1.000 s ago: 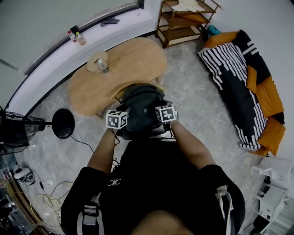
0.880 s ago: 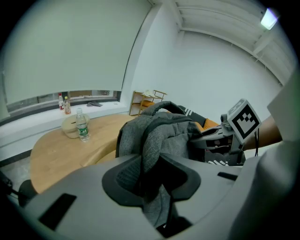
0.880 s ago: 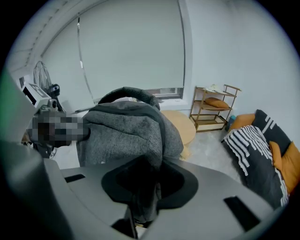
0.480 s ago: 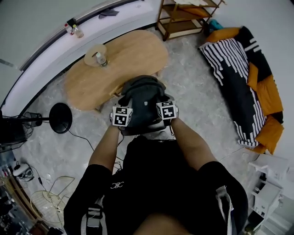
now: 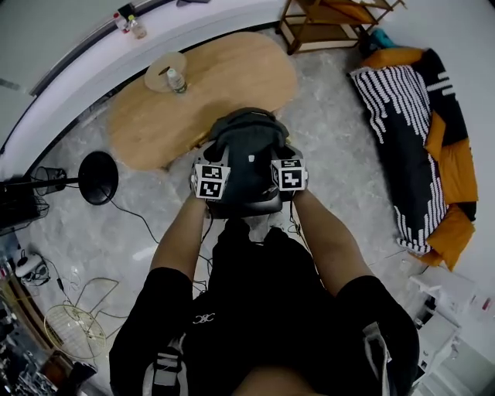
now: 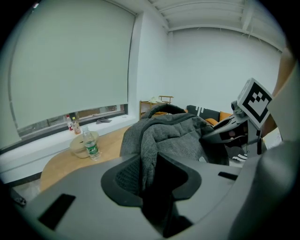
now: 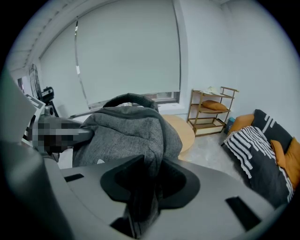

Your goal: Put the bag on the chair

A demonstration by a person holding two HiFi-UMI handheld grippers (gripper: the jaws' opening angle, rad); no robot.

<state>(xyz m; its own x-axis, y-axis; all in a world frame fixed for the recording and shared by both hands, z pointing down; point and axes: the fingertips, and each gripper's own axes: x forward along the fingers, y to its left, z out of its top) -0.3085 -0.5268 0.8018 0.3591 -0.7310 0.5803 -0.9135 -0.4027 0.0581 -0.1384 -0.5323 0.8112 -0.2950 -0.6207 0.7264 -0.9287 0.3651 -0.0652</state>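
Observation:
A grey backpack (image 5: 246, 166) hangs between my two grippers, just off the near edge of the wooden table (image 5: 201, 93). The chair is hidden under the bag in the head view. My left gripper (image 5: 216, 176) grips the bag's left side and its jaws are opening, with a fold of grey fabric (image 6: 146, 159) still pinched between them. On the bag's right side my right gripper (image 5: 285, 175) has its jaws opening too, and bag fabric (image 7: 150, 164) runs down through them. The bag's top handle (image 7: 129, 98) arches above.
A water bottle (image 5: 176, 79) and a shallow bowl stand on the table's far end. A black round stand (image 5: 99, 178) and floor cables (image 5: 131, 224) lie to the left. A wooden shelf (image 5: 332, 19) and a striped, orange-cushioned couch (image 5: 410, 131) are on the right.
The bag has come over the chair's curved wooden back, which showed beyond it a second ago and is now covered. Both grippers have stayed on the bag.

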